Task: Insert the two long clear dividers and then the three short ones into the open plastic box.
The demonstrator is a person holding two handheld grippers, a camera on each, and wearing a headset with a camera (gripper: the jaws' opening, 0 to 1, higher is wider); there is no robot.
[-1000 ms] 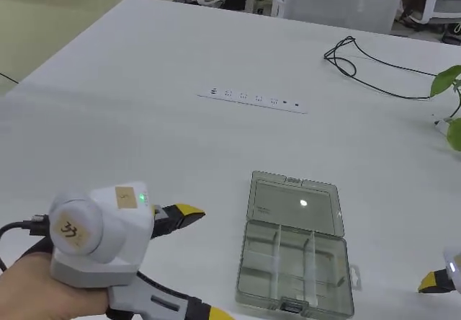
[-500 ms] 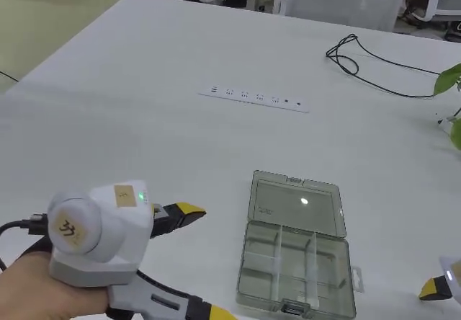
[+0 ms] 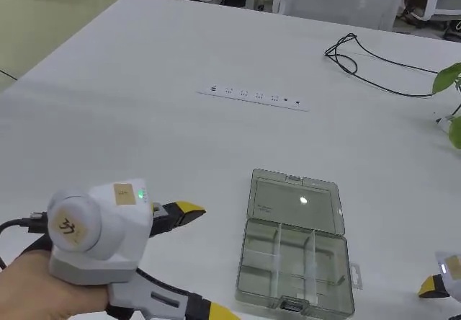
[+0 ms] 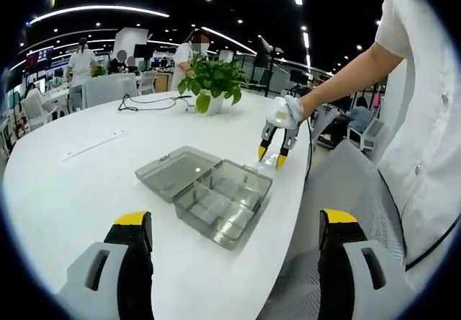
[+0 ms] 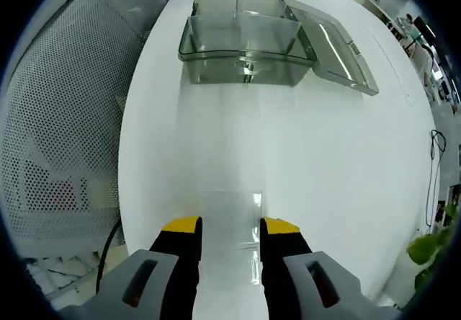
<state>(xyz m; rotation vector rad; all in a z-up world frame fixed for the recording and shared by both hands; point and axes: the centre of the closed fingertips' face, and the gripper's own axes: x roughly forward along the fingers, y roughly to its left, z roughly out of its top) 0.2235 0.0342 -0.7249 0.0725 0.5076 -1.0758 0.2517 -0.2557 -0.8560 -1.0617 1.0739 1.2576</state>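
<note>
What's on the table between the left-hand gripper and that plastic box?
Nothing. In the left gripper view, bare white table runs from the left gripper to the box.

The left gripper (image 3: 202, 260) and right gripper (image 5: 230, 226) have black jaws with yellow tips on light grey bodies, the box (image 3: 288, 215) is smoky translucent grey, the divider (image 5: 230, 208) colourless and clear, the table (image 3: 144, 104) plain white, the cable (image 3: 338, 60) black, the plant (image 4: 212, 82) green

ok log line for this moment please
left gripper: open, empty | right gripper: astride clear divider on table, grip unclear | box: open, dividers inside
</note>
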